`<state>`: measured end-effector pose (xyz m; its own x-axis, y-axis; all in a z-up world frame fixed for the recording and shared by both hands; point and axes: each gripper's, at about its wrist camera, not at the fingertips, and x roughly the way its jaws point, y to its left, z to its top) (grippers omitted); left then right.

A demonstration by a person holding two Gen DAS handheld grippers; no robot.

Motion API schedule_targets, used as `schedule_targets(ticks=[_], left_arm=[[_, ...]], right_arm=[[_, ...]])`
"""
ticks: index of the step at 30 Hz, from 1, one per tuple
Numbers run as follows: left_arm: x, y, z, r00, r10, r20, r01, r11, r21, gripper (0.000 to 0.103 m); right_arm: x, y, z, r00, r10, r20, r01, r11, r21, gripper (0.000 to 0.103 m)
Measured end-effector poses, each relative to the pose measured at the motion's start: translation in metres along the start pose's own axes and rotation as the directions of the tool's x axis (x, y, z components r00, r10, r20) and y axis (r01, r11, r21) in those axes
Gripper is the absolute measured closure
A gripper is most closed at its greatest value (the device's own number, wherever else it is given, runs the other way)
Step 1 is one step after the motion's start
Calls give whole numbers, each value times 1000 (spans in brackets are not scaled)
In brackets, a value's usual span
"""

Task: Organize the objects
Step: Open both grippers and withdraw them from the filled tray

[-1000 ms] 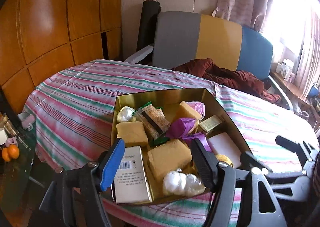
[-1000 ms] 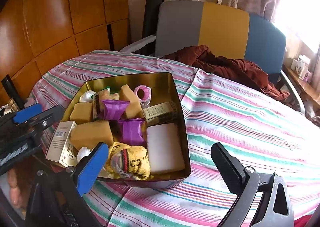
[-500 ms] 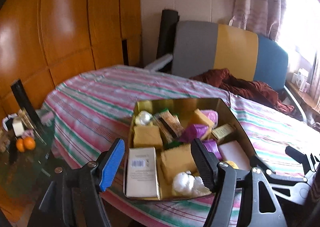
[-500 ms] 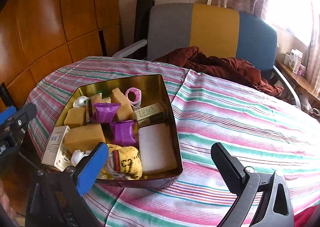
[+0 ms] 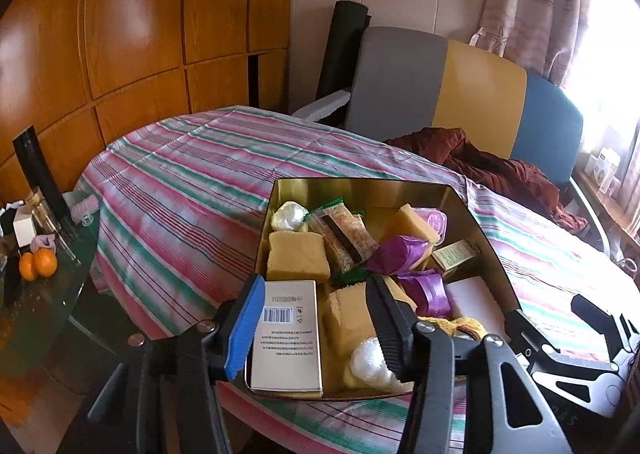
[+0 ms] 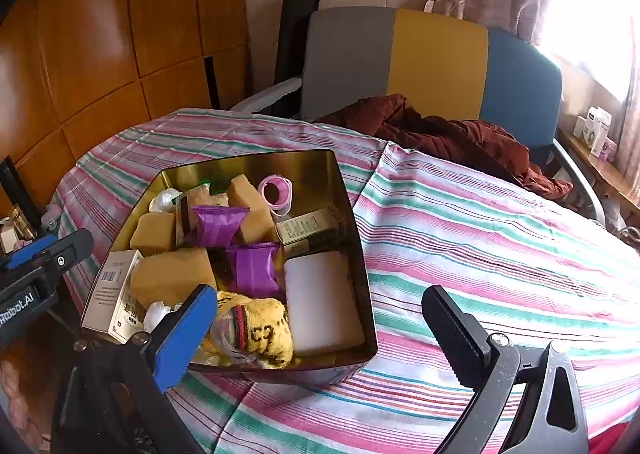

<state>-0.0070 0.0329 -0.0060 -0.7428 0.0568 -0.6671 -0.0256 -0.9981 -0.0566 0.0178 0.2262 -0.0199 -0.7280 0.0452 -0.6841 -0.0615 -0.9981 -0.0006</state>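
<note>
Tin (image 6: 352, 246): gold metal, sat on the striped cloth (image 6: 480, 254) at the near edge of the table, crammed with small goods.
Box (image 5: 286, 334): white carton with a barcode, lay flat in the tin's near-left corner, against the left wall.
Left gripper (image 5: 316, 322): hung above that corner with its jaws closing; the box and part of a sponge (image 5: 348, 314) showed between the fingers, but the pads pressed on nothing.
Right gripper (image 6: 320, 334): jaws stood wide and empty, straddling the tin's near-right corner, over the yellow cloth (image 6: 260, 330) and white block (image 6: 320, 302).
Handling, box: judged light and stiff, its card liable to dent under a hard pinch; best taken across its short width.
Handling, rest: sponges soft and squashy; purple packets (image 6: 252, 268) slick and crinkly; cotton balls (image 5: 368, 364) almost weightless.
Edges: the tin's wall left little gap beside the box for a finger; the tin itself sat close to the table's drop.
Open room: the cloth right of the tin lay bare and wide; a brown garment (image 6: 440, 133) and chair (image 6: 420, 57) closed off the far side.
</note>
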Motion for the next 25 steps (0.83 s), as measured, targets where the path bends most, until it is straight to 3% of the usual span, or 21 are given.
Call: schedule_targets(ticks=[15, 18, 25], left_arm=[[10, 2, -2, 1000, 7, -14, -7, 999, 36, 51], [8, 0, -2, 1000, 12, 7, -13, 998, 58, 58], [8, 0, -1, 1000, -2, 2, 2, 998, 62, 58]], right_arm=[[9, 8, -1, 1000, 0, -32, 0, 1000, -20, 0], [10, 10, -1, 999, 0, -34, -1, 1000, -23, 0], [11, 13, 1, 999, 4, -35, -5, 1000, -29, 0]])
